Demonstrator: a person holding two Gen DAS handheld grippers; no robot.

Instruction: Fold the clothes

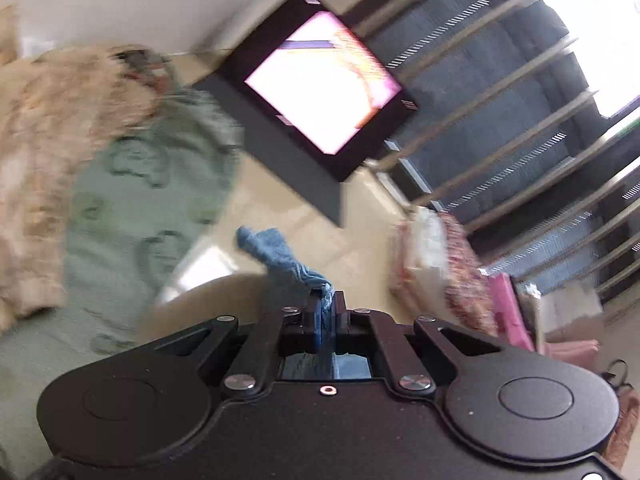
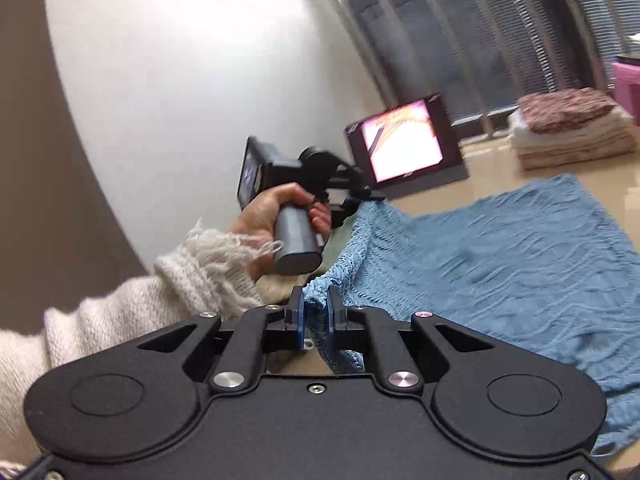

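A blue ribbed knit garment [image 2: 500, 264] lies spread over the beige table, its near-left edge lifted. My right gripper [image 2: 316, 300] is shut on a bunched fold of that edge. In the right wrist view my left gripper [image 2: 370, 197], held by a hand in a cream fuzzy sleeve, pinches the garment's far left corner, raised off the table. In the left wrist view my left gripper [image 1: 325, 300] is shut on that blue corner [image 1: 280, 252], which sticks out past the fingertips.
A lit screen on a black stand [image 2: 404, 142] stands at the table's back. A stack of folded clothes [image 2: 572, 132] sits at the back right. A green patterned garment [image 1: 148, 184] and a tan fuzzy one [image 1: 52, 132] lie left. Dark blinds [image 1: 500, 112] run behind.
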